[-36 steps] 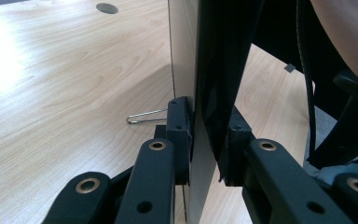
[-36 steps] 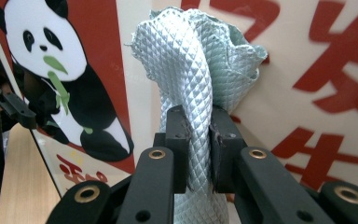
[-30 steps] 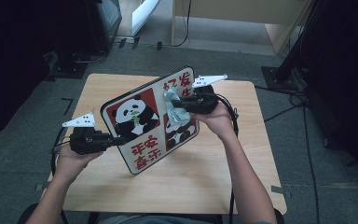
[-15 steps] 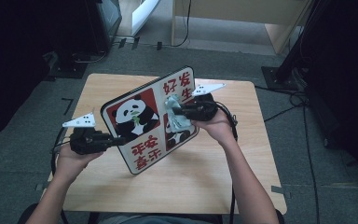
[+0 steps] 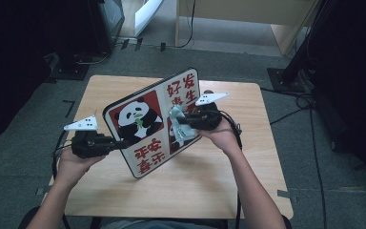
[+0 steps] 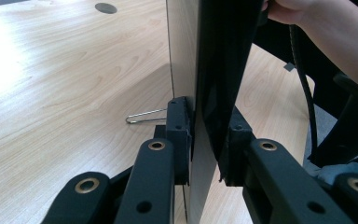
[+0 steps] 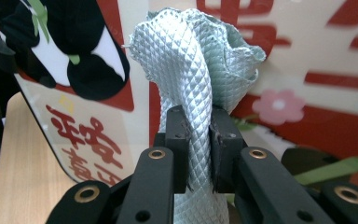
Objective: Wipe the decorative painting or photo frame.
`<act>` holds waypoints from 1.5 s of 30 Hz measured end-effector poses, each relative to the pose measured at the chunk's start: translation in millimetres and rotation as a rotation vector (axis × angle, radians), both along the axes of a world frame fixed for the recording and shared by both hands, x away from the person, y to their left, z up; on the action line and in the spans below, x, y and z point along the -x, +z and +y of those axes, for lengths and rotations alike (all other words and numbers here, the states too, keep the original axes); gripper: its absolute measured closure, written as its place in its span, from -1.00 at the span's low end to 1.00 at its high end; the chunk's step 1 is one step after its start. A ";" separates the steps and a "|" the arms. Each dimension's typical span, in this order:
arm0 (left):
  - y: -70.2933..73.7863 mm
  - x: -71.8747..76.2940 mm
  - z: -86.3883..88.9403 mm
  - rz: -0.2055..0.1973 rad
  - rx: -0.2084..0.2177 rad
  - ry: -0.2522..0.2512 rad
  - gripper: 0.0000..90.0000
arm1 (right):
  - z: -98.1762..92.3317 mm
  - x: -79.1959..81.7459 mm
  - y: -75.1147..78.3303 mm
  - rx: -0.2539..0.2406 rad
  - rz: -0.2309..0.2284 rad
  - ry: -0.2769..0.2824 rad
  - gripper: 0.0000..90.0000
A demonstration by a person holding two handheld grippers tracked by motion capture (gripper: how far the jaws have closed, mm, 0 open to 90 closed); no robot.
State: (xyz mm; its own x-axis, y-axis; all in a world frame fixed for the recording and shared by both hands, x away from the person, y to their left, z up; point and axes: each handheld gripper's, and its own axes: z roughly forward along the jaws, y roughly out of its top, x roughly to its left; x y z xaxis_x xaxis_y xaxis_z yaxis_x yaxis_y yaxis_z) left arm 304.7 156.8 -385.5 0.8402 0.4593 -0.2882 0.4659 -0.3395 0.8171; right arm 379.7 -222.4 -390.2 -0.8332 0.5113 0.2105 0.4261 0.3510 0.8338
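A glossy panda sign board (image 5: 145, 126) with red Chinese writing stands tilted on edge over the wooden table (image 5: 248, 186). My left gripper (image 5: 124, 143) is shut on the board's left edge; in the left gripper view the board's edge (image 6: 209, 70) sits clamped between the pads (image 6: 179, 135). My right gripper (image 5: 177, 125) is shut on a pale grey-green quilted cloth (image 5: 178, 131), bunched up and pressed to the board's face. The right gripper view has the cloth (image 7: 200, 70) pinched between the jaws, against the board (image 7: 307, 60).
A thin wire stand (image 6: 144, 115) lies on the table (image 6: 51, 93) behind the board. The person's right arm and a black cable (image 6: 303, 84) pass on the board's far side. Dark equipment and cables surround the table on the floor.
My right gripper with the cloth has slid down the board's face. The left gripper and the board have stayed put.
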 end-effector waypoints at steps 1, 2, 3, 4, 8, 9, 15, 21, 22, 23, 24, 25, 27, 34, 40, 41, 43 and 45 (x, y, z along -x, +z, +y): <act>0.0 0.0 0.0 0.000 0.000 0.000 0.74 | -0.2 0.4 -1.6 0.001 0.003 0.001 0.79; 0.0 0.0 0.0 0.000 0.000 0.000 0.74 | -0.4 0.6 -3.2 0.002 0.002 0.001 0.79; 0.1 0.0 0.0 0.000 -0.001 0.000 0.74 | -0.3 1.0 -4.2 0.004 0.008 0.000 0.79; 0.1 0.0 0.0 -0.001 -0.002 0.000 0.74 | -0.4 1.1 -5.2 0.008 0.011 0.000 0.79; 0.0 0.2 0.0 -0.001 0.000 0.000 0.74 | -0.7 3.9 -10.9 0.013 0.008 -0.005 0.79; -0.1 0.2 0.1 -0.001 0.000 -0.001 0.74 | -0.8 4.6 -12.5 0.016 0.014 -0.008 0.79; 0.0 0.1 0.0 0.000 0.000 -0.001 0.73 | -1.0 8.6 -25.3 0.029 0.037 -0.014 0.79; 0.1 0.0 -0.1 0.004 0.001 0.002 0.74 | -1.8 12.3 -37.5 0.046 0.051 -0.012 0.79; 0.1 0.1 -0.1 0.003 0.001 0.002 0.73 | -1.8 12.6 -38.8 0.046 0.053 -0.012 0.79; 0.1 0.1 -0.1 0.004 0.002 0.003 0.74 | -1.9 13.3 -40.5 0.046 0.055 -0.013 0.79; 0.2 0.1 -0.1 0.004 0.000 0.003 0.74 | -1.9 14.0 -42.4 0.048 0.058 -0.013 0.79; 0.3 0.1 -0.2 0.003 -0.001 0.003 0.74 | -1.9 14.3 -43.8 0.053 0.062 -0.014 0.79; 0.2 0.1 -0.3 0.007 0.001 0.004 0.73 | -2.1 15.3 -46.8 0.054 0.065 -0.013 0.79; 0.1 0.5 -0.5 0.011 0.003 0.008 0.73 | -3.0 17.7 -58.9 0.065 0.085 -0.012 0.79; 0.3 0.6 -0.7 0.012 0.002 0.010 0.73 | -4.7 20.5 -70.3 0.073 0.105 -0.016 0.79; 0.4 0.7 -0.7 0.012 0.002 0.011 0.73 | -4.8 20.9 -72.1 0.075 0.108 -0.016 0.79; 0.5 0.6 -0.8 0.015 0.001 0.011 0.73 | -5.1 21.7 -75.5 0.083 0.121 -0.017 0.79; 0.5 0.5 -0.7 0.016 0.002 0.011 0.73 | -5.5 22.8 -79.1 0.084 0.122 -0.019 0.79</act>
